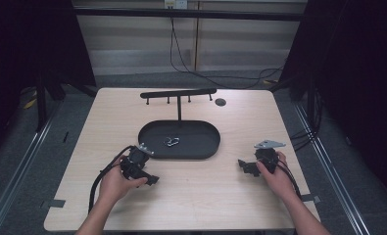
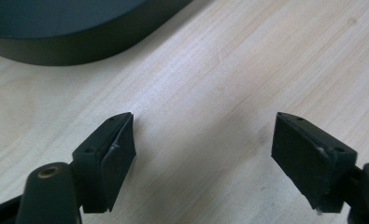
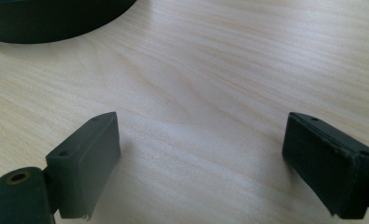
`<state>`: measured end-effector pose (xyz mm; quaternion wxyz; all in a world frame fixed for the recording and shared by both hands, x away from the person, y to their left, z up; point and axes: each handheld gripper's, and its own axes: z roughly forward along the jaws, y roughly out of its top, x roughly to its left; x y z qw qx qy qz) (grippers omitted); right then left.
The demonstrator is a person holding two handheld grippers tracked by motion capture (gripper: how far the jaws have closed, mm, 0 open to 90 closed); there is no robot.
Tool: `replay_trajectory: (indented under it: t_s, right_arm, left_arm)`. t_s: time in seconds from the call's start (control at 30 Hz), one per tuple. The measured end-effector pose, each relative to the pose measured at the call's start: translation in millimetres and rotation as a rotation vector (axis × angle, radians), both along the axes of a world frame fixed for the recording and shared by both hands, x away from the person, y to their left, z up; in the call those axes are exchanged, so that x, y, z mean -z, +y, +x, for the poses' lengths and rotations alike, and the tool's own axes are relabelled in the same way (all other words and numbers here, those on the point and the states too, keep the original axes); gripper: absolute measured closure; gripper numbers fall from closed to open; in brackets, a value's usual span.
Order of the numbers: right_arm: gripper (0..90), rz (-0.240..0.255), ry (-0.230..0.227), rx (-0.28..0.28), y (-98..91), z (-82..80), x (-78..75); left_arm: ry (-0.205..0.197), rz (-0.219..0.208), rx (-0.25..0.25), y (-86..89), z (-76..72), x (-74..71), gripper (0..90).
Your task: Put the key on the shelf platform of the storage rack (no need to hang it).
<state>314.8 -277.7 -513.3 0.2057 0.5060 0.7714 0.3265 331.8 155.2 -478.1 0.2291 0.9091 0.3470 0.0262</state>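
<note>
Grippers: two are showing, left gripper [image 1: 151,179] at lower left of the frame, right gripper [image 1: 243,165] at lower right.
Hands: two are coming in from the bottom edge, left hand [image 1: 113,182] and right hand [image 1: 275,175].
Trays: one dark oval tray [image 1: 201,146] is sitting at the centre.
Metal pieces in the tray: one small shiny cluster [image 1: 171,141]; the separate pieces are too small to count.
Racks: one black rack [image 1: 178,93] is standing at upper centre.
Pegs under the rack's bar: four.
Round dark discs: one disc [image 1: 220,102], right of the rack.
Tables: one wooden table [image 1: 215,196].
</note>
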Motion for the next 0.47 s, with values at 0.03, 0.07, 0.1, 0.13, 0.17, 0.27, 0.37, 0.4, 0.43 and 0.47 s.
replay_trajectory:
  t_s: [0.03,0.07,0.1,0.13,0.17,0.27,0.37,0.4,0.43,0.47]
  right_arm:
    - [10.9,0.0,0.0,0.0,0.0,0.0,0.0]
    - [10.9,0.0,0.0,0.001,0.0,-0.1,0.0]
    - [10.9,0.0,0.0,0.001,0.0,-0.1,0.0]
    - [10.9,0.0,0.0,0.0,0.0,0.0,0.0]
    - [10.9,0.0,0.0,0.0,0.0,0.0,0.0]
    - [10.9,0.0,0.0,0.0,0.0,-0.1,0.0]
    - [10.9,0.001,0.002,0.002,0.2,-0.2,-0.1]
    - [11.0,0.001,0.002,0.002,0.2,-0.2,-0.1]
    - [11.0,0.001,0.002,0.002,0.2,-0.2,-0.1]
    - [10.9,0.002,0.003,0.003,0.3,-0.3,-0.2]
  left_arm:
    - [-0.002,0.001,0.002,-0.2,-1.0,1.1,21.2]
    - [-0.025,0.006,0.016,-1.3,-3.4,3.5,19.8]
    - [-0.025,0.006,0.016,-1.3,-3.4,3.5,19.7]
    - [-0.047,0.02,0.036,-1.9,-4.4,4.2,19.7]
    - [-0.063,0.02,0.044,-3.3,-6.5,5.7,19.4]
    - [-0.098,0.009,0.055,-3.5,-10.2,8.6,15.1]
    - [-0.104,-0.001,0.059,-1.7,-10.6,9.1,15.4]
    - [-0.108,-0.007,0.055,-1.0,-10.9,9.5,15.5]
    - [-0.106,-0.009,0.054,-0.8,-11.1,9.7,15.5]
    - [-0.109,-0.009,0.055,-0.8,-11.2,9.8,15.5]
